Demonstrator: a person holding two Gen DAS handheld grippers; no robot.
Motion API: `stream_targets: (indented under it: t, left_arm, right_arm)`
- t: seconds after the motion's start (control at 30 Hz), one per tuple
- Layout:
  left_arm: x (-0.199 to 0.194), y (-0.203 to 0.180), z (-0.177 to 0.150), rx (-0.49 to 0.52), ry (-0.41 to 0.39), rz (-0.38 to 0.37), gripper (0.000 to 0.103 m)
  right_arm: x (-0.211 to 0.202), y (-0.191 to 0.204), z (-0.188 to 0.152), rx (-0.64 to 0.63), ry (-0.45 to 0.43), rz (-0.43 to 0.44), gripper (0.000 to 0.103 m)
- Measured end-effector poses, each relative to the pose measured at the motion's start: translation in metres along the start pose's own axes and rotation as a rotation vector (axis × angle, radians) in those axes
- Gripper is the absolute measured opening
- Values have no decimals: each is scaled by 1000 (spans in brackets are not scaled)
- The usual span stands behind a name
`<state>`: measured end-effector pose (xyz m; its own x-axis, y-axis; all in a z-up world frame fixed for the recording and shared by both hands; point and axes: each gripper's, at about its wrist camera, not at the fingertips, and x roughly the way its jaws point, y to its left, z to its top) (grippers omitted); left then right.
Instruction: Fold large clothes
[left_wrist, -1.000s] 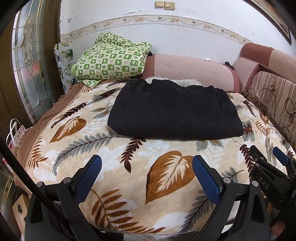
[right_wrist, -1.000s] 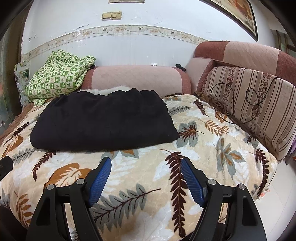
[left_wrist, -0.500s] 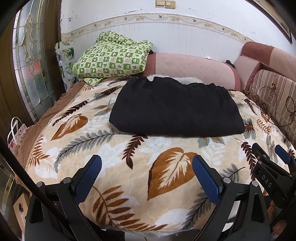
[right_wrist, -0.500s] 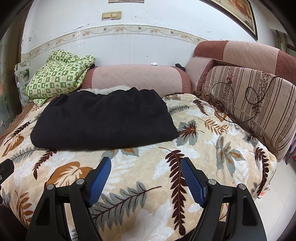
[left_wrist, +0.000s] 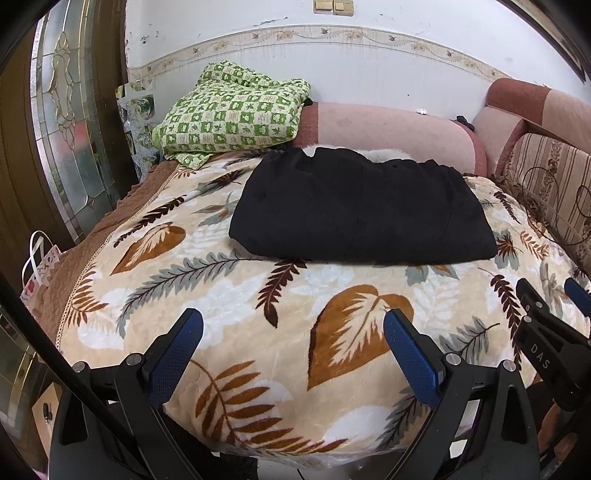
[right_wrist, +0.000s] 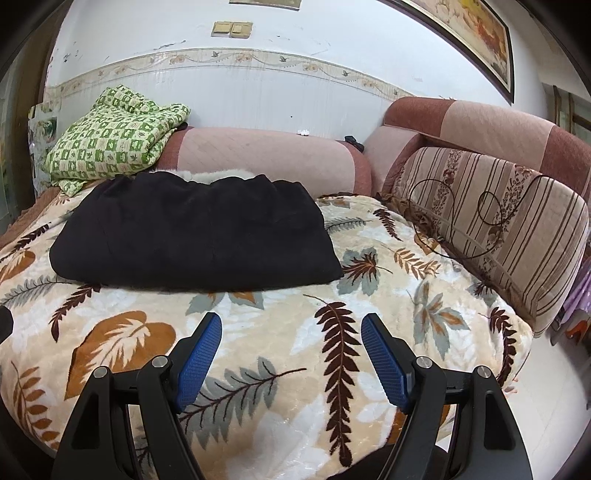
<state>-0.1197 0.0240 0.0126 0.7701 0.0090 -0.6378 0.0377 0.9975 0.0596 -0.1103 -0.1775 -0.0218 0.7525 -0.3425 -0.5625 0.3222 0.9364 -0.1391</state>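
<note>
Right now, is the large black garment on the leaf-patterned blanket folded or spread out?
Folded. The large black garment lies as a compact thick rectangle with a doubled near edge on the leaf-patterned blanket; no sleeves stick out.

The right gripper (right_wrist: 291, 332) hangs at 6 o'clock over a leaf-print blanket (right_wrist: 258, 325), its blue-padded jaws spread wide with nothing between them. A folded black garment (right_wrist: 195, 236) lies flat on the blanket toward 10 o'clock, well apart from the gripper. A green checked quilt (right_wrist: 114, 147) is heaped beyond it at 10 o'clock against a pink bolster (right_wrist: 266, 162). A striped cushion (right_wrist: 498, 221) leans at 3 o'clock.
</note>
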Motion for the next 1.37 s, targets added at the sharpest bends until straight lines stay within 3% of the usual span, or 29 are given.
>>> stream_targets:
  t: [0.2,0.63,0.9,1.1,1.37]
  left_arm:
    - [4,-2,-3,19,-2,8,98]
    - [49,24,31,-10,-15,126,98]
    - [96,29,67,-33,-6,106,98]
    - [139,26,96,-20,-8,82,98]
    - [180,29,103,-10,-37,112,98]
  right_arm:
    - [0,1,0,-2,-9,7,83]
    - [25,17,33,-25,-36,60,86]
    - [58,26,63,-16,-46,81,87]
    - [94,37,89,-28,-93,46,88]
    - [134,34,94,15,-145,23,88]
